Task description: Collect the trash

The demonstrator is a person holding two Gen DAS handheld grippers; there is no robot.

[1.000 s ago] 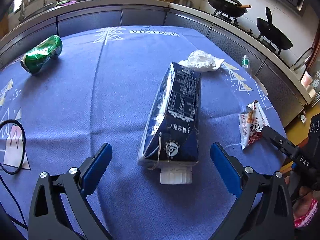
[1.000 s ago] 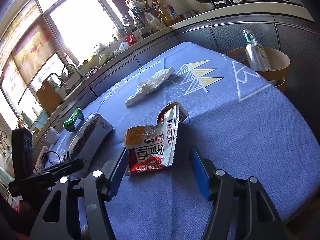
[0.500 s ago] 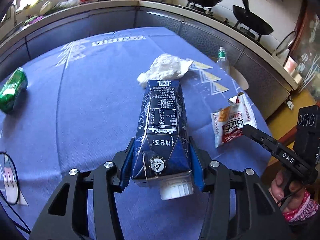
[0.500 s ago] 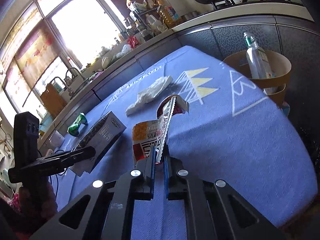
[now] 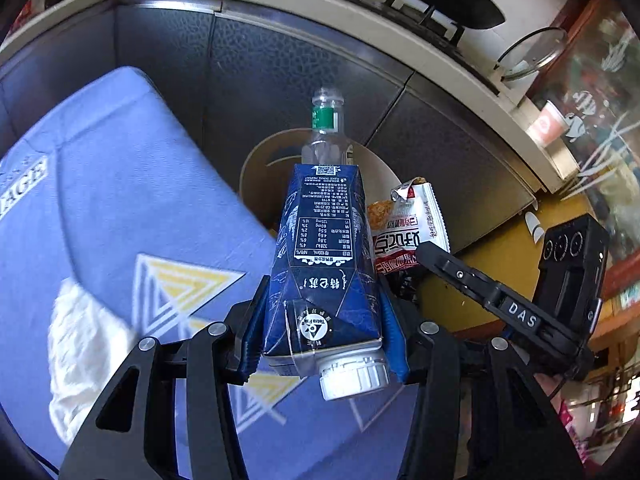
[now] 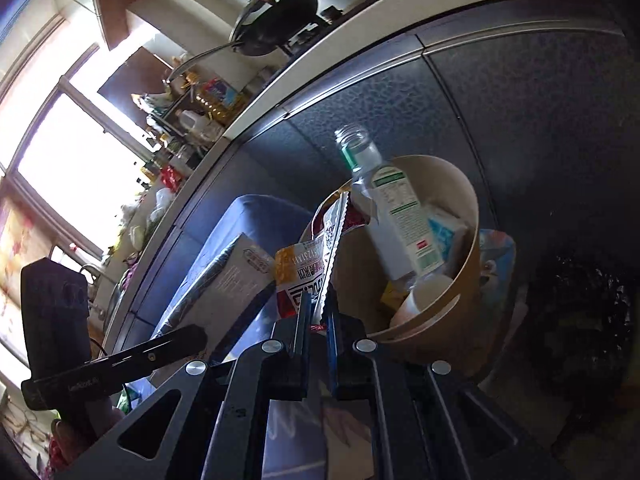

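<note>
Cartons and wrappers were airborne together: the left gripper [image 5: 320,332] had its blue fingers [image 5: 252,332] clamped on the flanks of the dark blue drink carton [image 5: 324,256], cap end toward the camera, filling the middle of the left wrist view. The right gripper [image 6: 316,316] had its fingers pinched almost closed on the bottom edge of the snack wrapper [image 6: 308,268], which stood upright at centre frame. Both loads pointed at the tan trash bin [image 6: 468,248], right of centre in the right wrist view, already holding a clear plastic bottle [image 6: 388,204] and other scraps.

To do it well, I'd have carried each piece fully over the rim before letting go, the carton first, keeping the limp wrapper clear of the bottle neck. Both hands tilted downward, the left more steeply, over the edge of the blue-clothed desk [image 5: 120,184]. A crumpled tissue [image 5: 84,352] lay blurred at lower left.
</note>
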